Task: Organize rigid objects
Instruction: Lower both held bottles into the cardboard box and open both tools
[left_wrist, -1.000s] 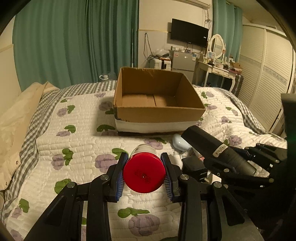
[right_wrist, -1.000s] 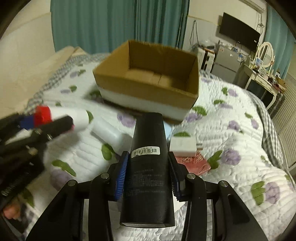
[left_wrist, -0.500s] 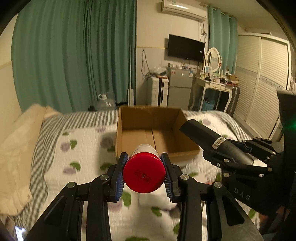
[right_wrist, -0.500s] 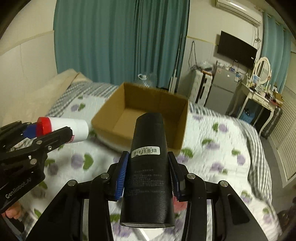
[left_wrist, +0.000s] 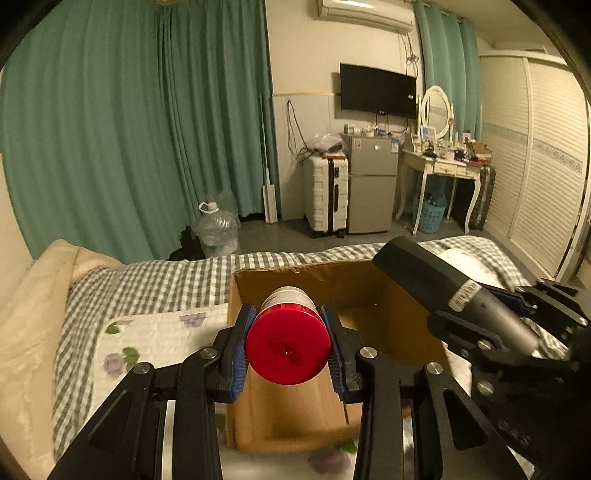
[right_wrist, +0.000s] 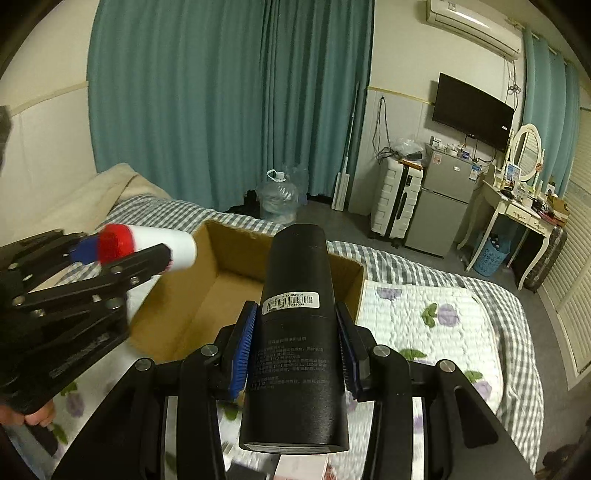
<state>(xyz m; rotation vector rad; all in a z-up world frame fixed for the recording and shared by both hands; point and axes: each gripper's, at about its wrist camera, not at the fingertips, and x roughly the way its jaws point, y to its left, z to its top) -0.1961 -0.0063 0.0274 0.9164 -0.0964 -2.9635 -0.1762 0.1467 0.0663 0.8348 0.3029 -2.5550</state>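
Overhead, smooth red-capped bottle (left_wrist: 287, 341) and matte black cylinder (right_wrist: 297, 332) above corrugated cardboard box (right_wrist: 207, 295).

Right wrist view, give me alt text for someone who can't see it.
The right hand-held gripper grips a tall black cylindrical bottle above an open brown cardboard box on a floral quilted bed. At left, the left hand-held gripper holds a white bottle with a red cap near the box.

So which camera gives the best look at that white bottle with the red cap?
The right wrist view: there the white bottle shows side-on, red cap and white body, in the left gripper. The left wrist view looks straight at its red cap, so the body is nearly all hidden.
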